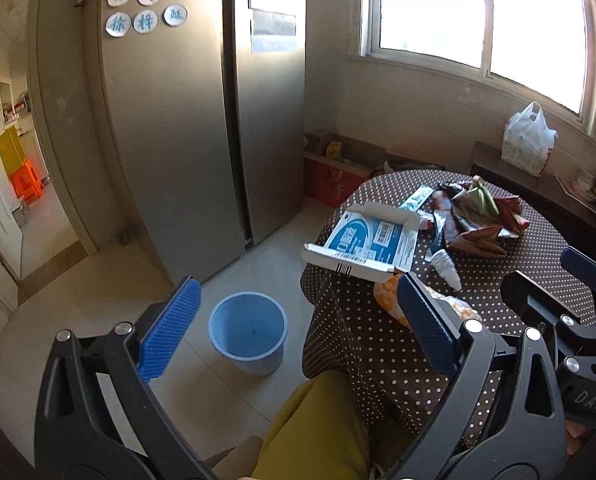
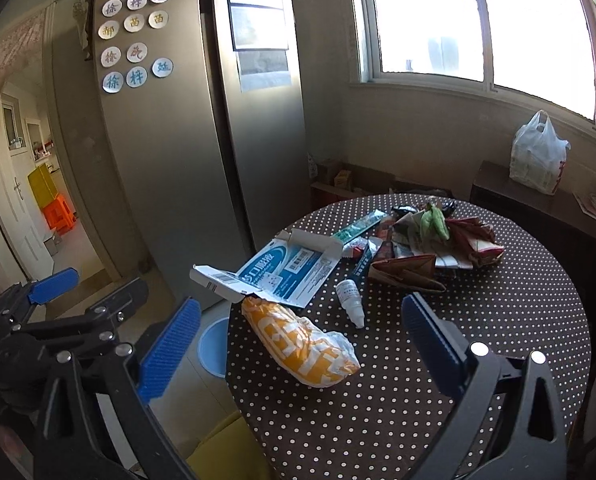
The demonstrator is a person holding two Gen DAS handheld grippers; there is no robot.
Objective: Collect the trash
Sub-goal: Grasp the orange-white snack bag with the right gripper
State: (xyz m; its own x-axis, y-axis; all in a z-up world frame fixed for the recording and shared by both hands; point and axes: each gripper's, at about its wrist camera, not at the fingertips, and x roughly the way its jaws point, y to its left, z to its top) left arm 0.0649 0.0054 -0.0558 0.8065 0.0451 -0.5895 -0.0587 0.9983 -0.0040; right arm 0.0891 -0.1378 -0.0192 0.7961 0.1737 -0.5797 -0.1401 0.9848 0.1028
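Trouble starts nearest you: both your left hand-held gripper (image 1: pixel 298 328) and right hand-held gripper (image 2: pixel 299 346) gape wide and empty, and the slack orange wrapper (image 2: pixel 301 346) at the surface's (image 2: pixel 497 340) near edge may slip. The opened box (image 2: pixel 274 274) overhangs the left edge above the floor bin (image 1: pixel 248 332); the fridge (image 1: pixel 202 120) and window (image 2: pixel 477 20) stand beyond.

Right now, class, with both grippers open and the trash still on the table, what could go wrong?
1. The box overhangs the table edge; a nudge may tip it to the floor, missing the bin.
2. The small bottle could roll if bumped.
3. The crumpled bag may slip from the right gripper.
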